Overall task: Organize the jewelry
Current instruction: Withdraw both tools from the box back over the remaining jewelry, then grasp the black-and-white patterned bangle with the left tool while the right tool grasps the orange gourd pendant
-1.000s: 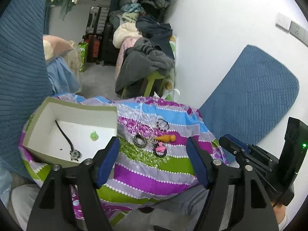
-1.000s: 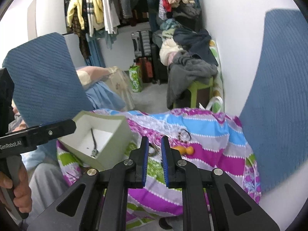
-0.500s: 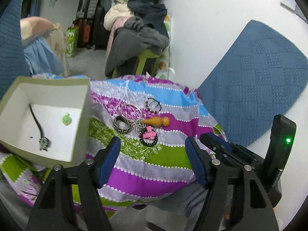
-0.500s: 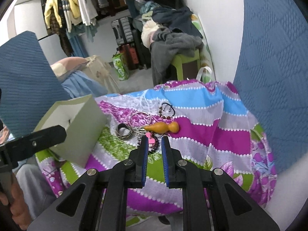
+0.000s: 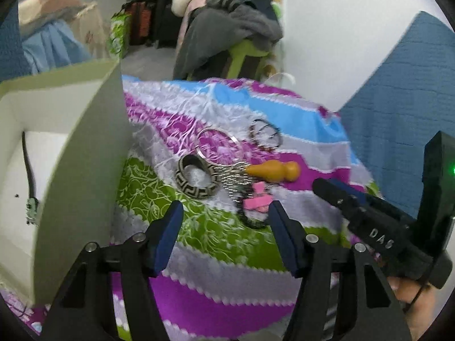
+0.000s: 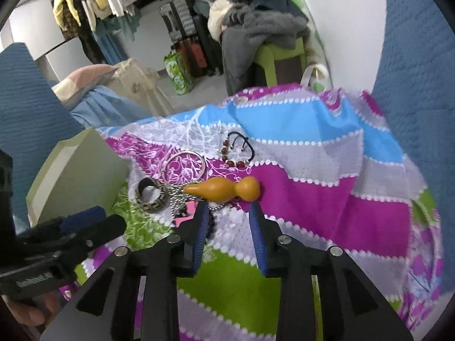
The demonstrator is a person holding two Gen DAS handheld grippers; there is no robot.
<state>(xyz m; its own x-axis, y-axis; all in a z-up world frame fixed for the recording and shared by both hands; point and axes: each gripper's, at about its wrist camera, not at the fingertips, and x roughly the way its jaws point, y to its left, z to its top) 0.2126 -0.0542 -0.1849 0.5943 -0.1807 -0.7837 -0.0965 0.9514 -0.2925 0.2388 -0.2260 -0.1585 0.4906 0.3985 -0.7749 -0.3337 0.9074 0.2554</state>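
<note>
Left wrist view first. Left gripper (image 5: 224,217) hanging low over the striped cloth (image 5: 216,258), blue pads spread wide, nothing between them. Just ahead of the tips, a jewelry cluster: patterned black-and-cream bangle (image 5: 196,180), thin silver hoop (image 5: 217,145) behind it, beaded bracelet with black cord (image 5: 266,137) farther back, orange gourd pendant (image 5: 274,172) trailing a silver ball chain (image 5: 234,174), pink charm (image 5: 257,201) on a dark beaded loop nearest the right pad. To the left, open white box (image 5: 85,153), tall side wall close to the lens, dark cord necklace (image 5: 28,167) lying inside on the floor of it. At the right edge, right gripper (image 5: 331,189) poking in, nose close to the gourd; spread not readable from here.

Over to the right wrist view. Right gripper (image 6: 229,213) down near the cloth (image 6: 312,193), pads parted, holding nothing, tips just short of the gourd pendant (image 6: 224,189). Ball chain (image 6: 177,196) and pink charm (image 6: 189,209) beside the left pad, partly hidden by it. Bangle (image 6: 150,194) left of the chain, silver hoop (image 6: 184,164) behind, beaded bracelet (image 6: 237,152) farther back. White box (image 6: 79,173) at left, outer wall only. Left gripper (image 6: 88,221) jutting in low left, one blue pad showing.
</note>
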